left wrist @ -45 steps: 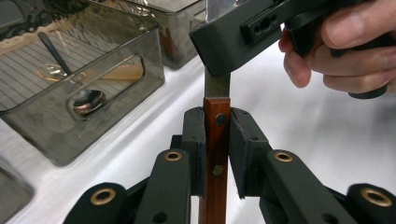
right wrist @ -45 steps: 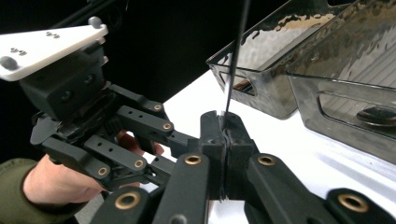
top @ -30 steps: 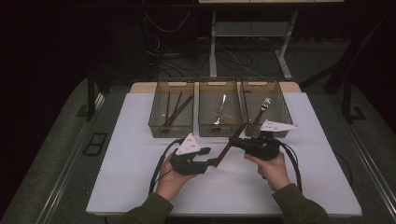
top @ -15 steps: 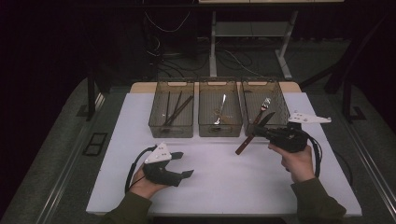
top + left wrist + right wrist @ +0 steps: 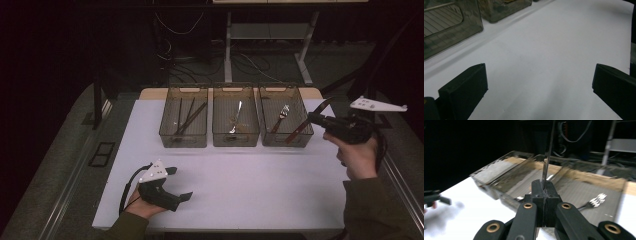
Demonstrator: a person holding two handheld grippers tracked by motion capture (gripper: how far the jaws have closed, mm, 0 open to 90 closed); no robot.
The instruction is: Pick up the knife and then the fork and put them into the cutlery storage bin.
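Looking down from the high view, I see a white table (image 5: pixel 260 185) under both grippers. Three clear bins sit in a row at its far side, well ahead of my left gripper (image 5: pixel 172 192) and just left of my right gripper (image 5: pixel 314 119).

The left bin (image 5: pixel 183 124) holds dark sticks, the middle bin (image 5: pixel 235 120) holds a spoon (image 5: pixel 236 116), and the right bin (image 5: pixel 285 117) holds a fork (image 5: pixel 281 116).

My left gripper rests low at the near left corner of the table, in my left hand (image 5: pixel 137 202). Its jaws have just been opening and now stand wide apart, with nothing between them; in the left gripper view (image 5: pixel 539 82) I see bare white table between the pads.

My right gripper is held up past the table's right edge, in my right hand (image 5: pixel 357 155), pointing left toward the right bin. Its jaws are pressed together on a thin dark stick (image 5: pixel 299 131). In the high view that stick slants down from the jaws over the right bin's near right corner. In the right gripper view (image 5: pixel 544 195) the stick (image 5: pixel 548 152) rises straight out of the closed pads, with the fork (image 5: pixel 596 200) lying in the bin beyond.
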